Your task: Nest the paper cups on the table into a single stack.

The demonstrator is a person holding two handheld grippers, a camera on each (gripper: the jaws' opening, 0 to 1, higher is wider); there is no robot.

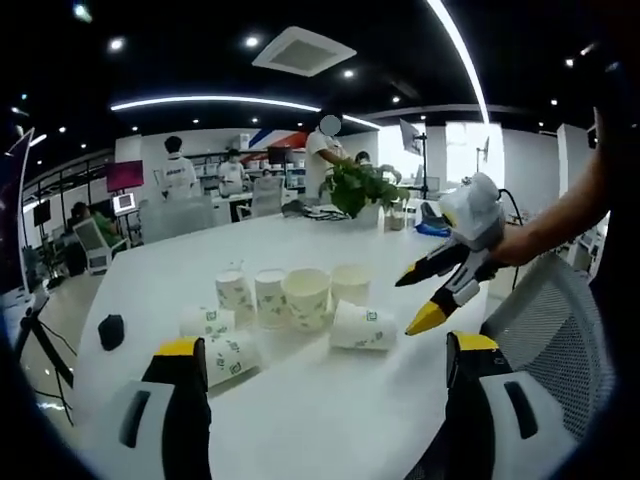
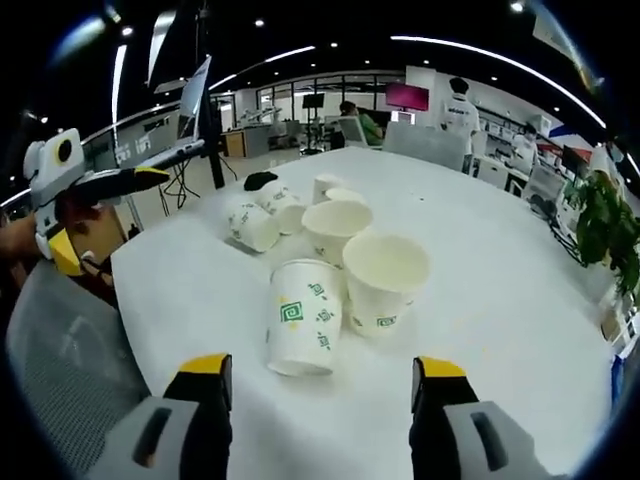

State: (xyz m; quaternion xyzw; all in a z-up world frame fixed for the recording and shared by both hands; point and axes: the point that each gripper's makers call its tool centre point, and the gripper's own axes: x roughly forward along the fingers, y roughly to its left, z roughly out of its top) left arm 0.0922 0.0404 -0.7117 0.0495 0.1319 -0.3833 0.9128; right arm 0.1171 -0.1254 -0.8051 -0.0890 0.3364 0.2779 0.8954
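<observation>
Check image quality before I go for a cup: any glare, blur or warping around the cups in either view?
Left gripper view: ceiling light strips glare brightly, the white table is evenly lit, the paper cups look sharp, and fisheye bends the table edge. Right gripper view: the cups are crisp with soft shadows; the potted plant near the rim looks stretched.

Left gripper view faces the cups [image 1: 290, 300] across the surface [image 1: 330, 400]; right gripper view looks down closer, from the opposite side; both share them.
</observation>
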